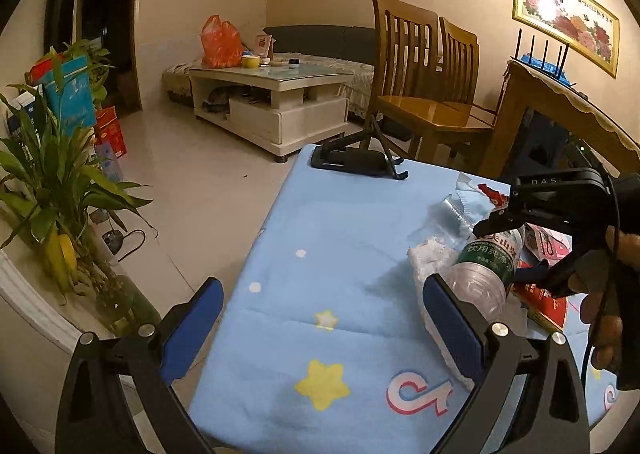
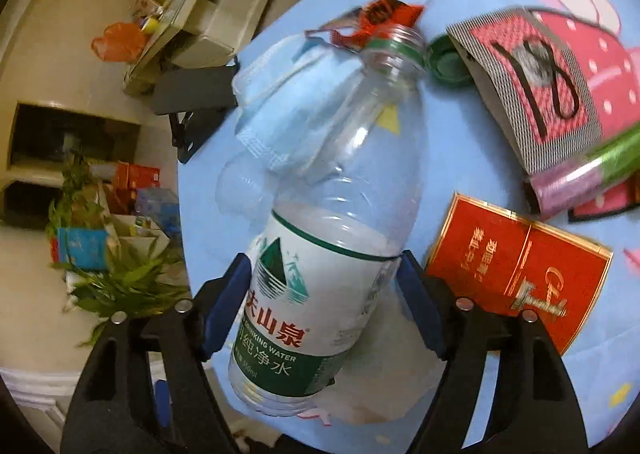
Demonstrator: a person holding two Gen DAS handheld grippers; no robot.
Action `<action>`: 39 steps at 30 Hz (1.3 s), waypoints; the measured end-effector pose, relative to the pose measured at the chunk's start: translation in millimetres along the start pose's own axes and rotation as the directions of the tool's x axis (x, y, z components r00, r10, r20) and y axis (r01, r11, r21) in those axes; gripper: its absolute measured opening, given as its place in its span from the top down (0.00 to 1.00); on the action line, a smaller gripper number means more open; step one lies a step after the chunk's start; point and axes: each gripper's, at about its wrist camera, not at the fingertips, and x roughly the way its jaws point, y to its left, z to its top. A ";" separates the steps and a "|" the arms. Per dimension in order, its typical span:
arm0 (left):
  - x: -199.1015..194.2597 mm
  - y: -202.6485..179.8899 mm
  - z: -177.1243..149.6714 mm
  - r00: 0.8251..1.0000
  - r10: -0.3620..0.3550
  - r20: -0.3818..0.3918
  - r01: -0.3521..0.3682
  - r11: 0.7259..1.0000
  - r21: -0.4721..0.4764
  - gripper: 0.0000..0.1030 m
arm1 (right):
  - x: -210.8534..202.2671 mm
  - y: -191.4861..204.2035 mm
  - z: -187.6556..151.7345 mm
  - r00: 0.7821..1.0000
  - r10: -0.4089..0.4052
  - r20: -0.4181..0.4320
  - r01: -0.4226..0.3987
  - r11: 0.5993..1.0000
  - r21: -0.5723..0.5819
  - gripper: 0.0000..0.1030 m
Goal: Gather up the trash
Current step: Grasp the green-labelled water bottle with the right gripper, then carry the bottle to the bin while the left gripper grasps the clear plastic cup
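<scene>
empty water bottle [image 2: 332, 214] lying uncapped on blue star-print desk [image 1: 320, 254], right gripper [image 2: 320, 294] fingers pressing its label. green cap [image 2: 442, 62], blue mask [image 2: 280, 106], red carton [image 2: 516, 270] crowding around. left gripper [image 1: 320, 318] hovering open. coffee table [image 1: 276, 102] beyond.

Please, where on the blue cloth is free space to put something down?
Free: the wide strip of blue cloth between the phone stand, the crumpled tissue and the left gripper. Crowded: around the bottle, with mask, cap and red box.
</scene>
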 end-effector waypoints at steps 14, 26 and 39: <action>4.2 -21.4 -0.5 0.999 -0.021 -0.029 0.022 0.999 0.045 0.06 | -97.6 -53.4 -36.3 0.987 0.160 0.017 -0.156 0.977 -0.148 0.36; 88.2 -106.9 50.7 0.938 -0.268 -0.221 0.330 0.886 0.326 0.06 | -174.6 -162.4 -70.2 0.956 0.271 0.116 -0.257 0.959 -0.124 0.37; 139.7 -136.2 48.6 0.941 -0.208 -0.266 0.327 0.756 0.567 0.55 | -214.3 -207.5 -88.2 0.913 0.347 0.212 -0.337 0.938 -0.086 0.36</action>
